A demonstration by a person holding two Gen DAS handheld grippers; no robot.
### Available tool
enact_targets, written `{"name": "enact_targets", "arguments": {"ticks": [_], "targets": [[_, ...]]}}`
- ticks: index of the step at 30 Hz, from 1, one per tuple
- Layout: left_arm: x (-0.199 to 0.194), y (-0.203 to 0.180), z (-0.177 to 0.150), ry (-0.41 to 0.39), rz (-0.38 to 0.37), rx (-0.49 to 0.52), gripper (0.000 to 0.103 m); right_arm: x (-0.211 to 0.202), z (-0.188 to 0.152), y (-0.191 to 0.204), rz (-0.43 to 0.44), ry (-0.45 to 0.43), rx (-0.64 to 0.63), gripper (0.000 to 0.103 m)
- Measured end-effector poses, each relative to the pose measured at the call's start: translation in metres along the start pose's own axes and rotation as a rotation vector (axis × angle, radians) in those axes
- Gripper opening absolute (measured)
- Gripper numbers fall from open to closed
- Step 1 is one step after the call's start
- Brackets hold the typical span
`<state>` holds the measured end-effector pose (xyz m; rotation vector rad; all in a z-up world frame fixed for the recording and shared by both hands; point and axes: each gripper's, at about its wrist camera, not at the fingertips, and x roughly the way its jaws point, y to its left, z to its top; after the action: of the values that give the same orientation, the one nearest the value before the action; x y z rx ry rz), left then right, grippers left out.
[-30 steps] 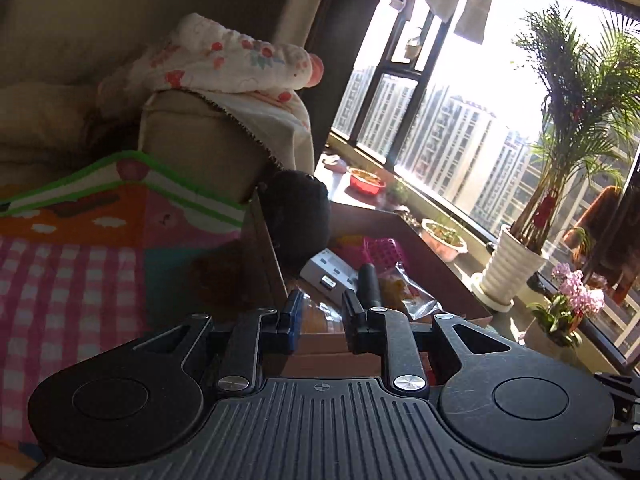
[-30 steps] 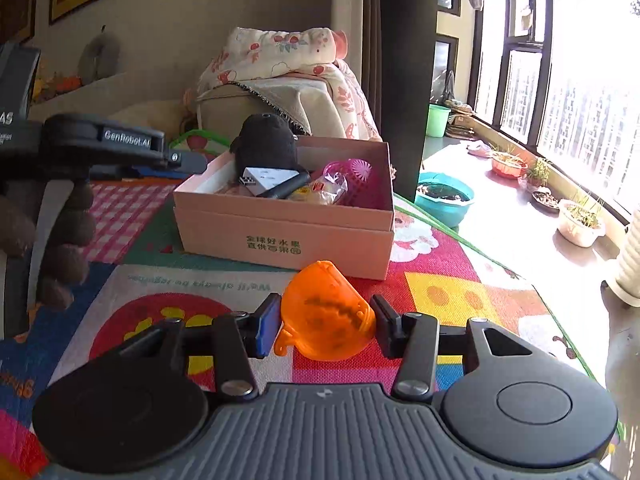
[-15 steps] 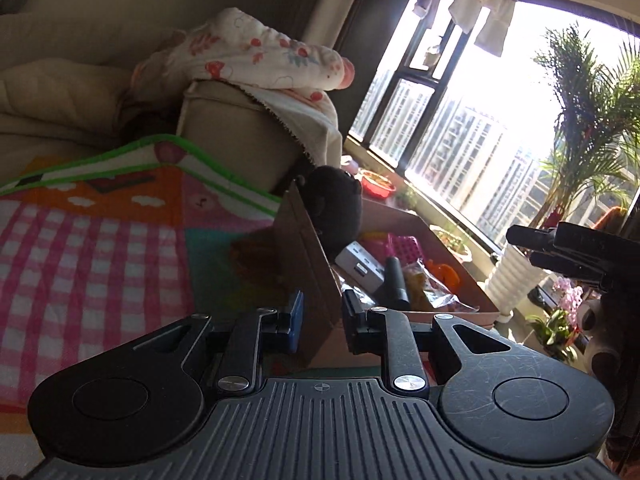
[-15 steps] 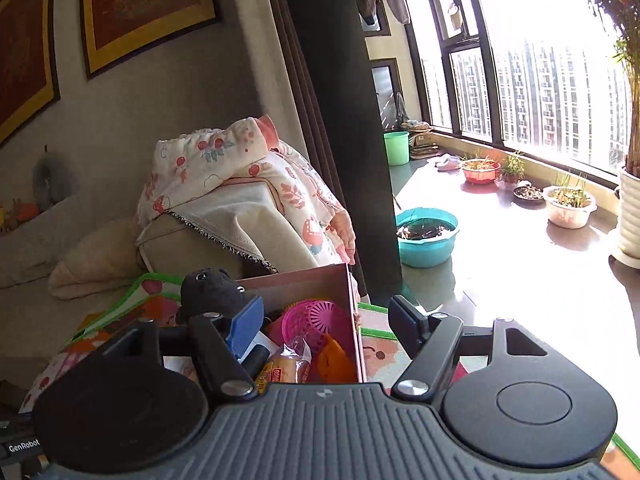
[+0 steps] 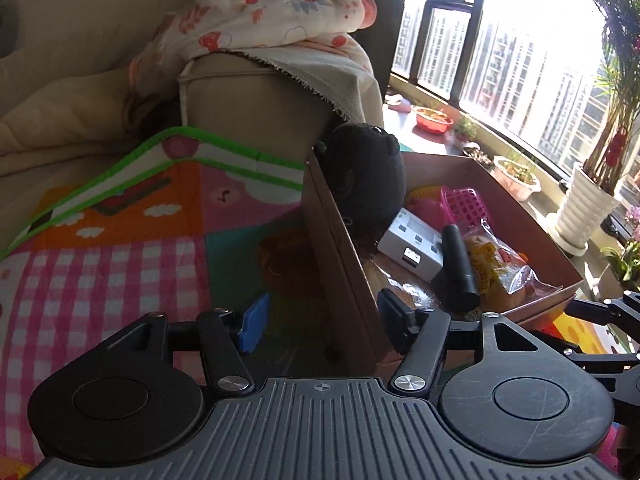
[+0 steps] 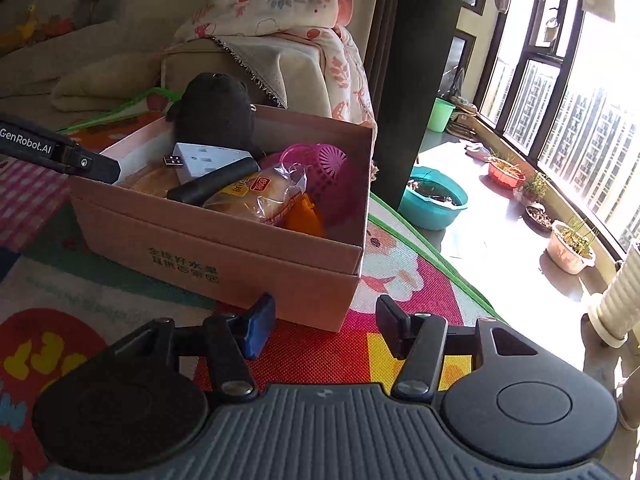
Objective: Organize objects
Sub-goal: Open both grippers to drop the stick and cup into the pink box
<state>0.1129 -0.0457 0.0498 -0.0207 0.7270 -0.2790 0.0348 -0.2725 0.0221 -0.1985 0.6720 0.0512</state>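
- Left gripper: jaws opening, now wide, where a second ago nearly shut on the box wall; left wall of the box standing between the pads but pressed by neither.
- Right gripper: jaws closing from a wider spread, half open, nothing between them; a second ago clamped on the orange toy, now empty, over the mat just in front of the box's near right corner.
- Orange toy: gone from the right jaws; lying inside the box at its right end, half under the bread packet, beside the pink basket.
- Box contents otherwise as before: black plush at the far left corner, white plug block, black cylinder across the middle.
- Box: still on the mat, in front of the sofa arm draped with a floral blanket.
- Right-wrist view: half a second ago looking over the box toward the window, now pulled back and lower, whole front wall with green print visible; left gripper's arm entering at the left edge, at the box's left wall.
- Left-wrist view: right gripper's frame at the right edge.
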Motion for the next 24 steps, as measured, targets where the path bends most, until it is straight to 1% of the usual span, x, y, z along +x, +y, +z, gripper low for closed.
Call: {"name": "enact_targets", "arguments": {"ticks": [1, 2, 4, 6, 8, 9, 11, 14, 15, 16, 17, 18, 19, 21, 22, 24], "targets": [[-0.002, 0.006, 0.000, -0.004, 0.015, -0.008, 0.079, 0.005, 0.004, 0.004, 0.013, -0.003, -0.015, 0.056], [-0.004, 0.013, 0.000, -0.011, 0.031, -0.016, 0.083, 0.010, 0.010, 0.010, 0.035, -0.006, -0.030, 0.056], [-0.008, 0.032, 0.001, -0.037, 0.076, -0.038, 0.084, 0.020, 0.023, 0.021, 0.076, -0.009, -0.042, 0.056], [-0.009, 0.057, 0.002, -0.065, 0.137, -0.070, 0.088, 0.031, 0.039, 0.038, 0.129, -0.020, -0.057, 0.056], [-0.005, 0.081, 0.005, -0.082, 0.179, -0.111, 0.099, 0.038, 0.051, 0.055, 0.150, -0.031, -0.079, 0.056], [-0.002, 0.091, 0.007, -0.088, 0.186, -0.120, 0.101, 0.043, 0.057, 0.064, 0.149, -0.037, -0.091, 0.056], [0.005, 0.105, 0.011, -0.092, 0.173, -0.127, 0.103, 0.052, 0.067, 0.080, 0.128, -0.041, -0.094, 0.056], [0.012, 0.112, 0.014, -0.092, 0.170, -0.126, 0.103, 0.057, 0.073, 0.086, 0.125, -0.024, -0.045, 0.056], [0.013, 0.111, 0.015, -0.093, 0.171, -0.126, 0.103, 0.056, 0.072, 0.087, 0.123, -0.020, -0.029, 0.060], [0.011, 0.110, 0.014, -0.100, 0.168, -0.128, 0.101, 0.053, 0.070, 0.088, 0.123, -0.019, -0.025, 0.069], [0.005, 0.109, 0.012, -0.119, 0.159, -0.130, 0.101, 0.048, 0.067, 0.089, 0.123, -0.018, -0.020, 0.076], [-0.004, 0.107, 0.009, -0.149, 0.149, -0.133, 0.101, 0.042, 0.063, 0.090, 0.120, -0.021, -0.013, 0.091], [-0.014, 0.104, 0.005, -0.179, 0.141, -0.132, 0.101, 0.036, 0.058, 0.092, 0.117, -0.028, -0.004, 0.102], [-0.039, 0.094, -0.006, -0.235, 0.122, -0.106, 0.101, 0.020, 0.044, 0.093, 0.114, -0.036, 0.015, 0.103], [-0.050, 0.089, -0.013, -0.247, 0.116, -0.088, 0.101, 0.013, 0.037, 0.095, 0.114, -0.023, 0.010, 0.103], [-0.067, 0.076, -0.032, -0.236, 0.111, -0.052, 0.101, 0.002, 0.024, 0.102, 0.109, 0.006, -0.005, 0.103]]}}
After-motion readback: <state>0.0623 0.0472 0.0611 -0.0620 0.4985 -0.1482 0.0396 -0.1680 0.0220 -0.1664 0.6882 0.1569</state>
